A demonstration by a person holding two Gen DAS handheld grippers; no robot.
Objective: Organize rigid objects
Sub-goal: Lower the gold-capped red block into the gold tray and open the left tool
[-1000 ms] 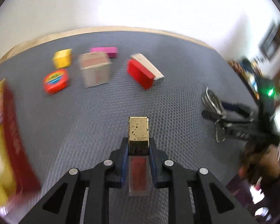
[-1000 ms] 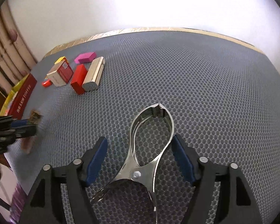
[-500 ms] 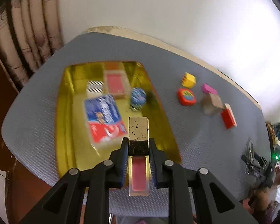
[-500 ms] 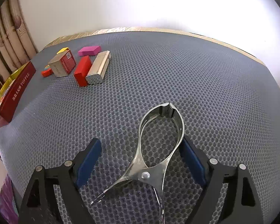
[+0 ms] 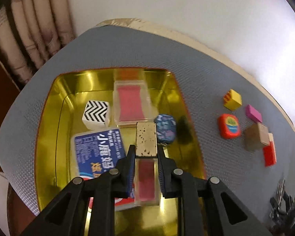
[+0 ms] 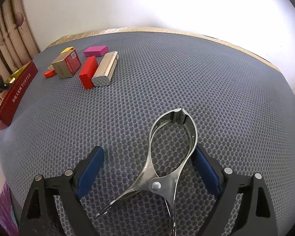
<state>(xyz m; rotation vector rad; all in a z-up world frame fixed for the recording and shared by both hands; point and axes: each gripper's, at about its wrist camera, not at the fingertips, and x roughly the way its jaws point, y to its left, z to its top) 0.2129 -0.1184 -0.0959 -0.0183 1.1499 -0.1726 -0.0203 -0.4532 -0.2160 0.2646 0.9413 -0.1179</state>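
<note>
My left gripper (image 5: 146, 149) is shut on a clear lip-gloss tube (image 5: 146, 137) with a speckled gold cap and red filling. It hangs over the open gold tin (image 5: 49, 118). In the tin lie a zigzag cube (image 5: 96, 111), a clear pink case (image 5: 130, 103), a blue packet (image 5: 98, 153) and a small blue tin (image 5: 165, 128). The jaws of my right gripper (image 6: 147, 151) are opening. Steel tongs (image 6: 173, 147) lie flat on the mat between them. The left pad stands well off the tongs and the right pad is close beside the loop.
On the grey mesh mat (image 6: 167, 78) right of the tin lie a yellow cube (image 5: 233, 99), a pink block (image 5: 253, 113), a red rounded tin (image 5: 229, 125), a brown box (image 5: 255, 139), a red box (image 6: 88, 71) and a silver case (image 6: 105, 68). The tin's red side (image 6: 19, 90) reads TOFFEE.
My left gripper swung with the tube from over the mat to above the gold tin. The right jaws spread wider around the tongs, which stayed on the mat.
</note>
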